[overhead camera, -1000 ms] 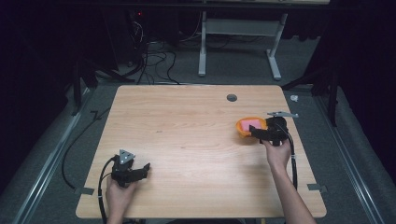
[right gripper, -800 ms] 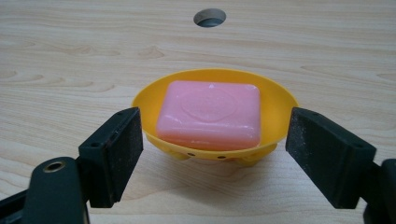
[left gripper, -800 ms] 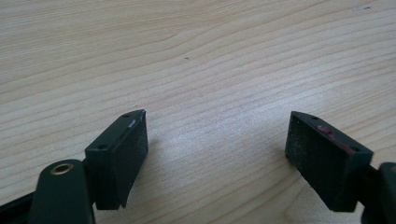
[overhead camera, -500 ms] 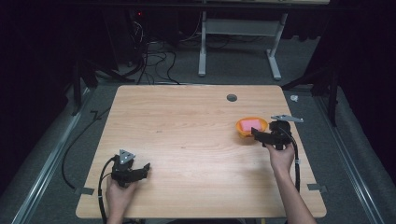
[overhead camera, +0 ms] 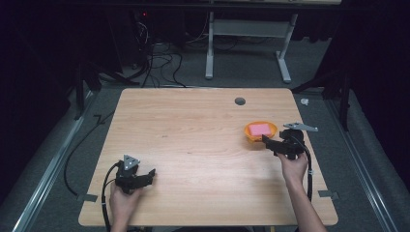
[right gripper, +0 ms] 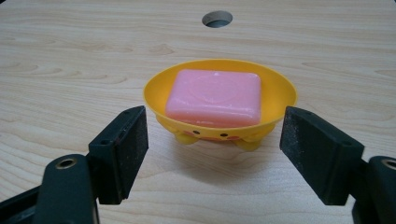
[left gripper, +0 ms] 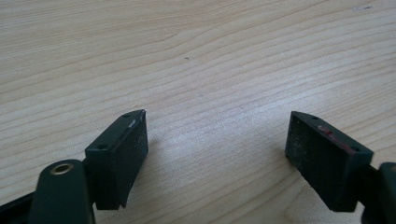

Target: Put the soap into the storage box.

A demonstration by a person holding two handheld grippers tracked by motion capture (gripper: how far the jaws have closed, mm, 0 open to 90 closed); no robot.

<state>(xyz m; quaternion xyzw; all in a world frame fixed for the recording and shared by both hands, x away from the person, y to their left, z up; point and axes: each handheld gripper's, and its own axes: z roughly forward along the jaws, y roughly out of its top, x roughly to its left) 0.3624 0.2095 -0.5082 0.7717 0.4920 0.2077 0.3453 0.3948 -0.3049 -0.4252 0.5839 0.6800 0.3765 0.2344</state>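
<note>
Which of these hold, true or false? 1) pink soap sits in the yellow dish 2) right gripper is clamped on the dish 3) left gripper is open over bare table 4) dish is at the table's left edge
1) True: the pink soap lies inside the yellow dish.
2) False: the right gripper is open, its jaws standing apart just short of the dish, touching nothing.
3) True: the left gripper is open with only the wooden table between its jaws.
4) False: the dish sits toward the table's right side, near the right gripper.
</note>
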